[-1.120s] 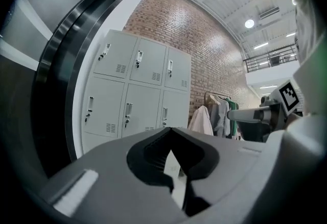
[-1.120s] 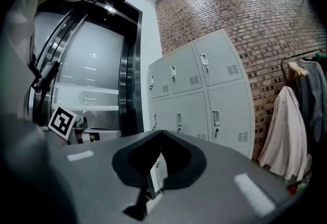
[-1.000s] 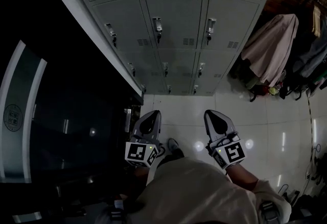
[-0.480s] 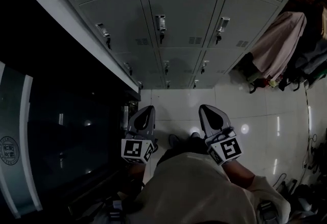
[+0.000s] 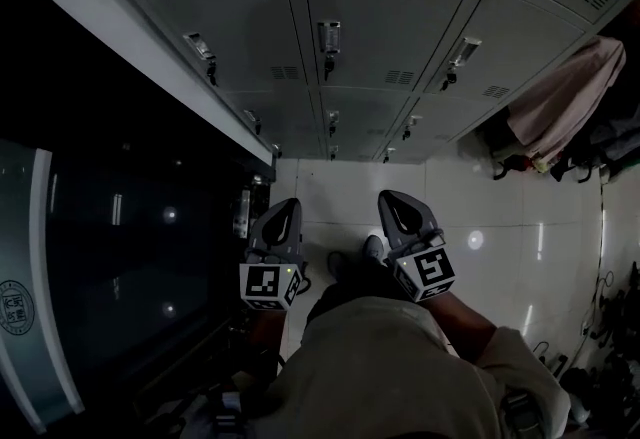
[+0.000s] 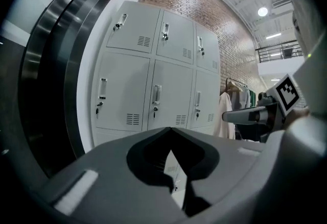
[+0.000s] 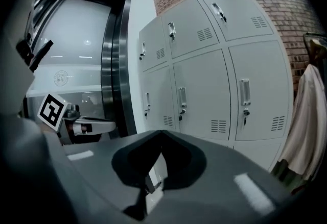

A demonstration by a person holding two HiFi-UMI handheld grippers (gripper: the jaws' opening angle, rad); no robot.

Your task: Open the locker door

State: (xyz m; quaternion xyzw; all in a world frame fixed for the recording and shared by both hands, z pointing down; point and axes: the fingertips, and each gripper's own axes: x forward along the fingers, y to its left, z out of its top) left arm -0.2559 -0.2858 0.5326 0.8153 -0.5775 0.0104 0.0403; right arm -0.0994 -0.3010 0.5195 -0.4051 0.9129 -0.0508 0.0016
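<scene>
Holds left gripper (image 5: 284, 209) and right gripper (image 5: 394, 200) side by side, fingers of each pressed together, nothing pinched. Faces grey metal locker bank (image 5: 250, 32), vented doors (image 5: 385, 17) closed, well ahead of fingertips.

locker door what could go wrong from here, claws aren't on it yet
1. The right claw and left claw are both shut and well short of the lockers; reaching in shut may just bump a handle.
2. The handles are slim with a lock right below, so a claw could catch the lock instead.
</scene>
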